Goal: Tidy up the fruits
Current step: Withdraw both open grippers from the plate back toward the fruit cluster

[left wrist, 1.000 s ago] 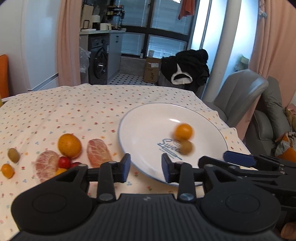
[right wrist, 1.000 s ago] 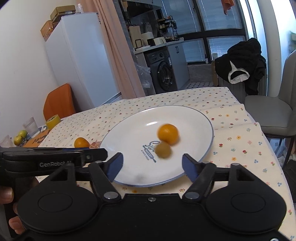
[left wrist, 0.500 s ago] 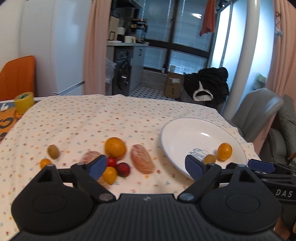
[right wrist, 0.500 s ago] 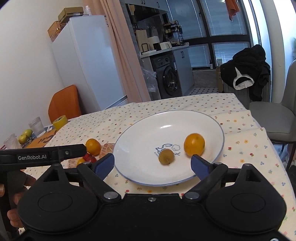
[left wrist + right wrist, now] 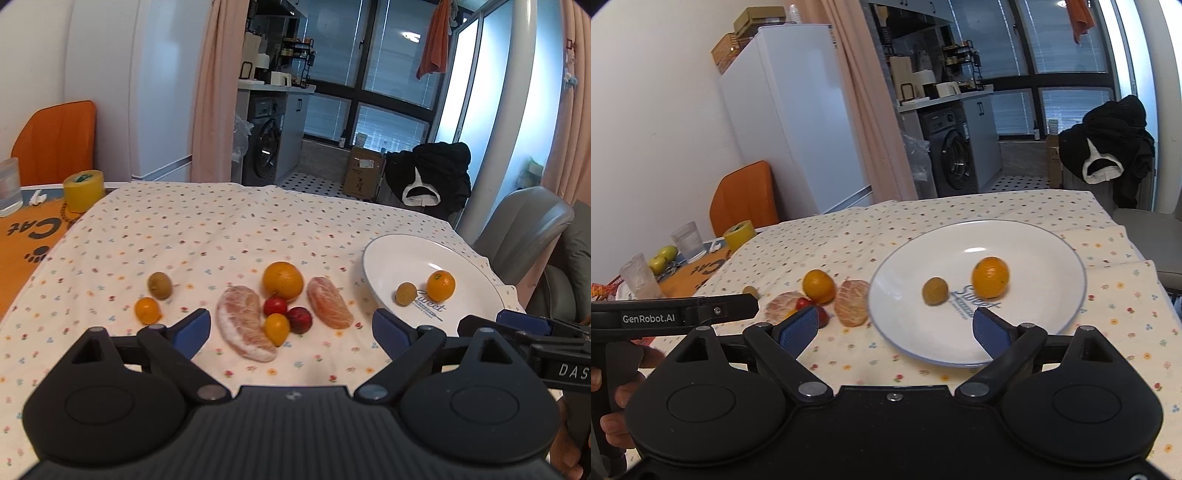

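The left gripper (image 5: 291, 328) is hanging above the tablecloth (image 5: 207, 236) with its blue-padded jaws spread wide, gripping nothing and touching nothing. Straight ahead between its fingers are lying a peeled citrus segment (image 5: 243, 326), a small yellow fruit (image 5: 277, 328), two red fruits (image 5: 275, 305) (image 5: 299, 319) and, just beyond them, a large orange (image 5: 283, 280); a second peeled segment (image 5: 328, 308) is sitting ahead toward its right finger. Further off to its left are resting a brown-green fruit (image 5: 160, 285) and a small orange fruit (image 5: 147, 310).

The right gripper (image 5: 895, 328) is likewise standing wide open and empty, poised over the near rim of the white plate (image 5: 1027, 240). On the plate, ahead between its fingers, a small brown-green fruit (image 5: 935, 290) and a small orange (image 5: 990, 277) are lying apart from each other.

The plate is bearing the blue script word "Sweet" (image 5: 975, 299), with smaller print under it too small to read. The left gripper's side bar is showing "GenRobot.AI" (image 5: 648, 318) in the right wrist view; the right gripper's body is showing "DAS" (image 5: 572, 370), cut off by the frame edge. The orange mat (image 5: 26, 236) far left is reading "Cat" beside a paw print.
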The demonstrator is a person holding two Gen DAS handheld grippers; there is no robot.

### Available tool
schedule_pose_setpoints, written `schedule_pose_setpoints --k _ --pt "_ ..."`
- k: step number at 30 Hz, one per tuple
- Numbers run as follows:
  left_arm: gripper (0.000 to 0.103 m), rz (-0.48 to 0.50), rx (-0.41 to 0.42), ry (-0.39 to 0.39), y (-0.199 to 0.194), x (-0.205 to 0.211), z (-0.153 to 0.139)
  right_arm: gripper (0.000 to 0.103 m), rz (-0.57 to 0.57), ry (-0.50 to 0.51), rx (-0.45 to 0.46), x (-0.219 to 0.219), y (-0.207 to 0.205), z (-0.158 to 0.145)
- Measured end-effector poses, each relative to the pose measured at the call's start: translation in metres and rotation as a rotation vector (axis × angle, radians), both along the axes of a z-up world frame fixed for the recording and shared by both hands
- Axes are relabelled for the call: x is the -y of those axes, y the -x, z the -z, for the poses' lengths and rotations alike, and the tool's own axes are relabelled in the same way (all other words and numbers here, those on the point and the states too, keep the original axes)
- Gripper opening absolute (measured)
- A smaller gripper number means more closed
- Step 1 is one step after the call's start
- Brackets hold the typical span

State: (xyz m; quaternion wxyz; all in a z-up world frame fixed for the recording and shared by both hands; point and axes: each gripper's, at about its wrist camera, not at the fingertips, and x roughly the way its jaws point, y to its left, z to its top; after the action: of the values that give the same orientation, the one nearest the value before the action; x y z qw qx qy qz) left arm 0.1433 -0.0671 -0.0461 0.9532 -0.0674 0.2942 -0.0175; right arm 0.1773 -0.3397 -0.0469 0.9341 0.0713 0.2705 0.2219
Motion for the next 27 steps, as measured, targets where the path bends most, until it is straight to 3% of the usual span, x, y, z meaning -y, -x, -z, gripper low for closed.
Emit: schedule_pose_setpoints --k 23,27 --pt "0.093 -0.045 0.042 0.04 0.039 -0.051 -0.009 0.094 -0.089 0.007 -0.011 -0.041 0.013 -0.005" --pt "0.093 -0.059 0.023 0.06 0.04 -0.06 -0.006 0.103 -0.102 0.004 -0.015 -0.047 0.011 -0.006"
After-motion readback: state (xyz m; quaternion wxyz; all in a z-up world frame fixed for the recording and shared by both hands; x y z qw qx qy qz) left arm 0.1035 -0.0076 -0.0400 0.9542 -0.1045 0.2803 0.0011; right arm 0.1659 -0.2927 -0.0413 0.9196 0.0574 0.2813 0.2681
